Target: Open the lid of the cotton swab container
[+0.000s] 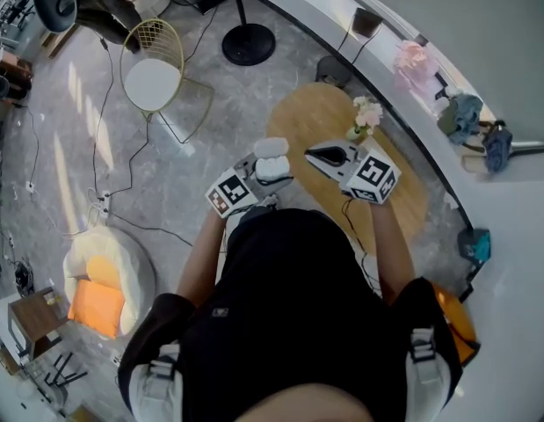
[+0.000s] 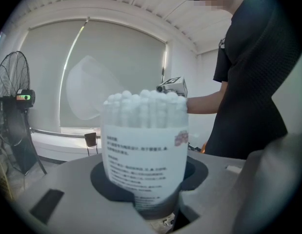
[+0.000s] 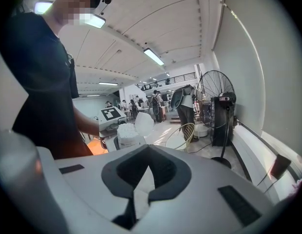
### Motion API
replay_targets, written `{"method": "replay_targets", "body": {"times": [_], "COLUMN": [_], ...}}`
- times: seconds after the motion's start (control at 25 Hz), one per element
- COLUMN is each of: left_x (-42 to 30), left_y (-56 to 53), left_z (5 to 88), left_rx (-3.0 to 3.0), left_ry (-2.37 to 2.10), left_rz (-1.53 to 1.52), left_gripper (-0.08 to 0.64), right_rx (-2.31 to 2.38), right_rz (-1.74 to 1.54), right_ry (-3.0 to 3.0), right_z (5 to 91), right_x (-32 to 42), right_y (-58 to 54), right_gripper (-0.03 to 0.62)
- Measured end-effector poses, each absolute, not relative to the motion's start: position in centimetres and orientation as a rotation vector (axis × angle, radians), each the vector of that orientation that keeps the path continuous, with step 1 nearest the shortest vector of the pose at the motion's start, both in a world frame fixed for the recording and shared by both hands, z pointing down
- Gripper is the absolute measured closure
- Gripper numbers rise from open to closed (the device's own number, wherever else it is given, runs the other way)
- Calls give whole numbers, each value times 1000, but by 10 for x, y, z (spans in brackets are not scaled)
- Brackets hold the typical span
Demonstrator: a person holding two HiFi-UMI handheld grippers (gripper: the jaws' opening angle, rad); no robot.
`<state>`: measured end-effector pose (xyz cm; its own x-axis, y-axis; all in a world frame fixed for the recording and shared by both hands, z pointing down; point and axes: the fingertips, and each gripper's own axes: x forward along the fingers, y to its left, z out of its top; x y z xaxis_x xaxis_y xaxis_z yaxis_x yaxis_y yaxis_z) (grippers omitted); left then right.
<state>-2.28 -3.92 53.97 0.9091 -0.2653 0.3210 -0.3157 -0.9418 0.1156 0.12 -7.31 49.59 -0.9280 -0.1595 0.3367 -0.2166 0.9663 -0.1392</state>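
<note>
- The left gripper (image 1: pixel 264 176) is held up in front of the person's body. Its jaws stand partly apart and are closed on the lower part of the cotton swab container (image 2: pixel 143 150), which stands upright between them.
- So the container is in the air and not on any surface. From the head view it hangs near the edge of the round wooden surface (image 1: pixel 403 200), more above the floor than above the wood.
- The lid (image 2: pixel 87 89) is a pale, half-clear flap. It stands up behind the container and leans away to the side. The white heads of the cotton swabs (image 2: pixel 143 104) are bare at the top, so I judge the lid to be open already.
- The right gripper (image 1: pixel 320 156) is just beside the container, with its tips pointing toward it but not touching it. Its jaws are together and nothing is between them.
- To me the opening step looks done, or almost done. I cannot tell whether the flap is folded back fully or whether it could fall shut again.
- If something is left, I think it is small. The right gripper could push the flap further back with its closed tips while the left keeps the container upright so that no swabs fall out. After that, the wooden surface nearby is a good place to put it down.
</note>
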Motion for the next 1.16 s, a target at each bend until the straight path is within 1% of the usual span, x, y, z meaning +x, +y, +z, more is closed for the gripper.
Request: {"method": "replay_targets", "body": {"times": [0.4, 1.16], "left_x": [-3, 33], "left_y": [-27, 22], "left_z": [529, 530], "left_rx": [2888, 2854], "left_ry": [-546, -619], "left_rz": [462, 489], "left_gripper": [370, 370], "right_rx": [252, 213], "right_rz": [208, 250], "right_ry": [-2829, -2847], "right_z": [492, 508], "right_x": [23, 64], "right_y": [-58, -6], "right_gripper": [595, 595]}}
